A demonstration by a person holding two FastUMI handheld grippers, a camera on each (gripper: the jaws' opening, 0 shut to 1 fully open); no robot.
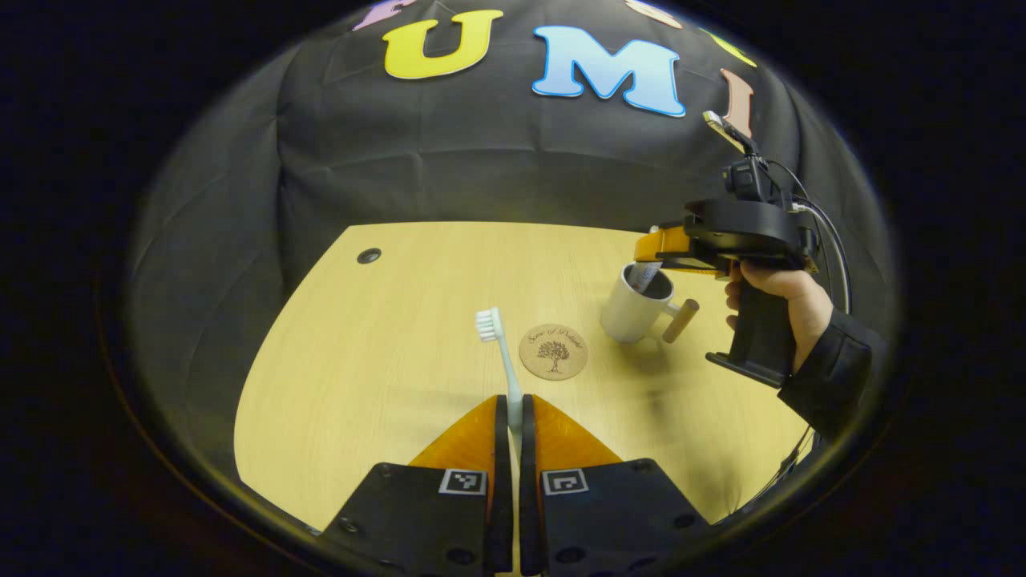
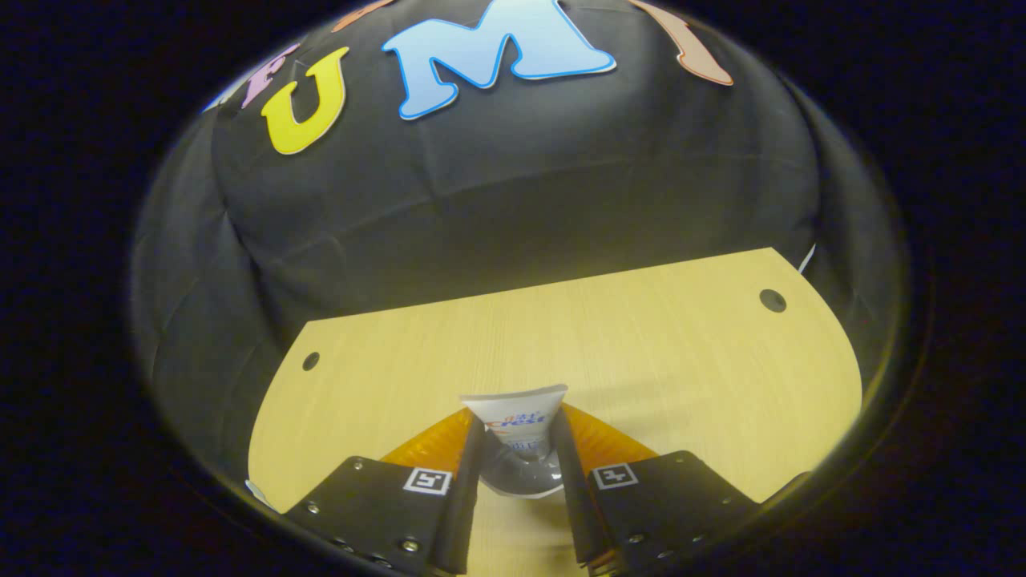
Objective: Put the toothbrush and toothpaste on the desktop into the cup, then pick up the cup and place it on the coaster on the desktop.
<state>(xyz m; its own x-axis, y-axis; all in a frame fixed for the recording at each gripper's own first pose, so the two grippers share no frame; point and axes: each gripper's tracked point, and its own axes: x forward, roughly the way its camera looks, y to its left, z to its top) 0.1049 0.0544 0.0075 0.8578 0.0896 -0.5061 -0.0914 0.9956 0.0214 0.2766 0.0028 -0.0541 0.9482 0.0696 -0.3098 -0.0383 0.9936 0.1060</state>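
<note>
Key relation: white ceramic cup w/ pale wooden peg handle [image 1: 637, 308] stands far-right on the light wood desktop [image 1: 385, 344], and the right gripper [image 1: 653, 255] is directly over its mouth, tilted down into it. The white toothpaste tube w/ printed label [image 2: 517, 425] is pinched betw. that gripper's fingers, jaws narrowed to tube width, both pads pressing its sides. In the left gripper view the tube's lower end looks to be at or just inside the cup rim; can't tell how deep. Long axis of tube runs along the fingers, so roughly down into the cup. A hand in a dark sleeve [image 1: 781, 300] holds that gripper's black pistol grip.

Left gripper [image 1: 513, 417]: jaws nearly closed, clamped on the handle of the white-headed, pale blue-green toothbrush [image 1: 501, 361]. Brush points up and away from the fingers, bristle head at the far end, held above the desktop. Cup lies to its right and farther off.

Round brown cork coaster w/ tree print [image 1: 553, 351] lies flat betw. the brush and cup, just left of and nearer than the cup, apart from it.

Judgement: toothpaste drop is the step in hand; the brush goes next, needing a rightward carry.
</note>
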